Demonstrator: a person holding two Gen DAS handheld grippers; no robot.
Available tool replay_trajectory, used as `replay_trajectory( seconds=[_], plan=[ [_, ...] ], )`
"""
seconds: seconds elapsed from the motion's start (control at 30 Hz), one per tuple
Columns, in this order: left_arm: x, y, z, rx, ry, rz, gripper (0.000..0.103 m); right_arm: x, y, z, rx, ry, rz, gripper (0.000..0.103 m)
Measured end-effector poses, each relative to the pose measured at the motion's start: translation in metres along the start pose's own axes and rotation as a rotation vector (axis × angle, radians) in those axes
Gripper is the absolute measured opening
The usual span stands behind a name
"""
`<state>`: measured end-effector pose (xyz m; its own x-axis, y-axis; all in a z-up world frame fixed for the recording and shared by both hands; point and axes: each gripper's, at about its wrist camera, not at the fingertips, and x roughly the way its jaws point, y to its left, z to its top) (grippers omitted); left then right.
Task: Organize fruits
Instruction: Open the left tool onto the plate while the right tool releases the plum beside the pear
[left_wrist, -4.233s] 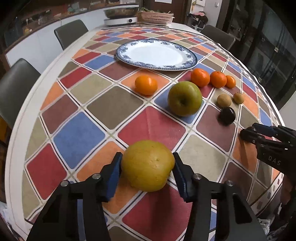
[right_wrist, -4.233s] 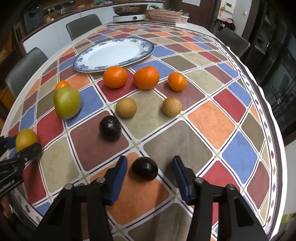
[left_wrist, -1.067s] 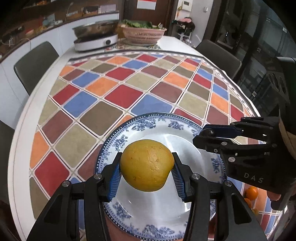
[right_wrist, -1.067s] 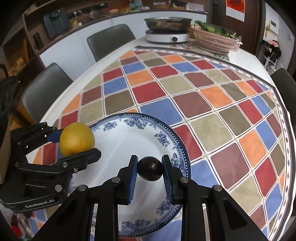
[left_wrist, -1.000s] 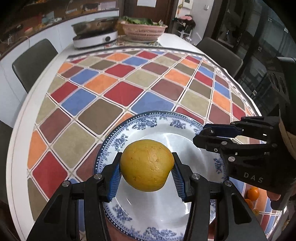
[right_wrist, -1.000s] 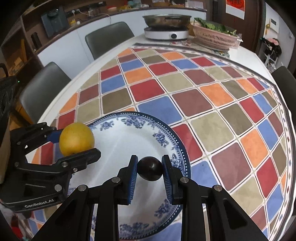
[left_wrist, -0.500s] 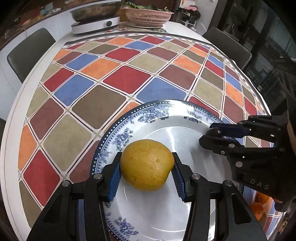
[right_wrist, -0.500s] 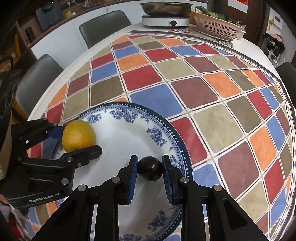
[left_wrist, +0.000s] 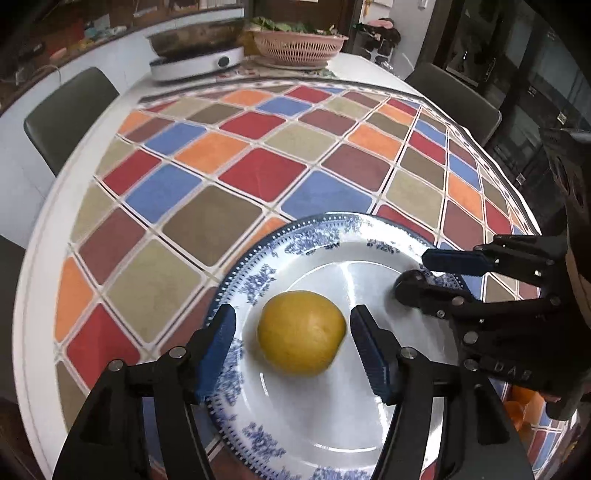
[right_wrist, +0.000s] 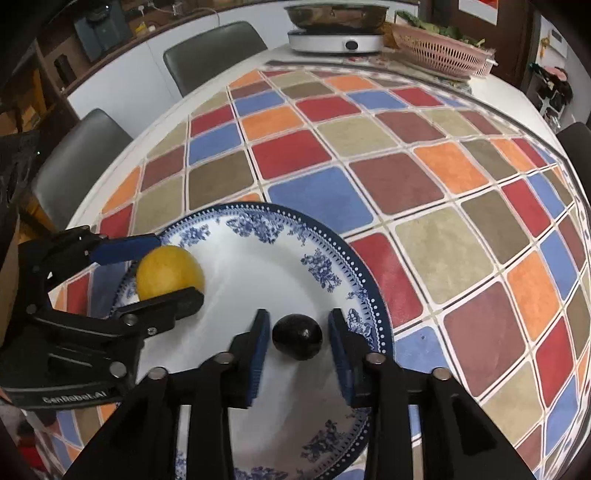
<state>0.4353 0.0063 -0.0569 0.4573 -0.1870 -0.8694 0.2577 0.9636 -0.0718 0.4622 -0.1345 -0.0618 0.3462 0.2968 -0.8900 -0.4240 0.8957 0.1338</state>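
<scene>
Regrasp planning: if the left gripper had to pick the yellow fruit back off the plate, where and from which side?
Grip the yellow fruit across its widest middle, straight along the left gripper line. It is round, sits on the plate, and open fingers already flank both sides.

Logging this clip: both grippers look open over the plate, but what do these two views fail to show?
- Remaining fruits: left wrist view shows only an orange sliver, behind the right gripper.
- Dark fruit: hidden in the left wrist view by that gripper.
- Plate: near rim cut off by the left gripper in its own view.
- Basket greens: too small to identify.
</scene>
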Motion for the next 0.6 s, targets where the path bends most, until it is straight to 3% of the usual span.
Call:
replay_trajectory(
  seconds=[0.3,0.53,0.6],
  plan=[
    [-0.059,-0.015,-0.017,0.039,-0.120,0.069,0.064,-0.049,0.011,-0.013,0.000,-0.099,-0.036,0.038],
    [-0.114,-0.035,-0.049,0.061,-0.215,0.092,0.072,-0.103,0.030,-0.036,-0.041,-0.196,-0.057,0.038],
    [-0.128,-0.040,-0.058,0.067,-0.234,0.091,0.074,-0.117,0.036,-0.045,-0.047,-0.216,-0.066,0.043]
  ],
)
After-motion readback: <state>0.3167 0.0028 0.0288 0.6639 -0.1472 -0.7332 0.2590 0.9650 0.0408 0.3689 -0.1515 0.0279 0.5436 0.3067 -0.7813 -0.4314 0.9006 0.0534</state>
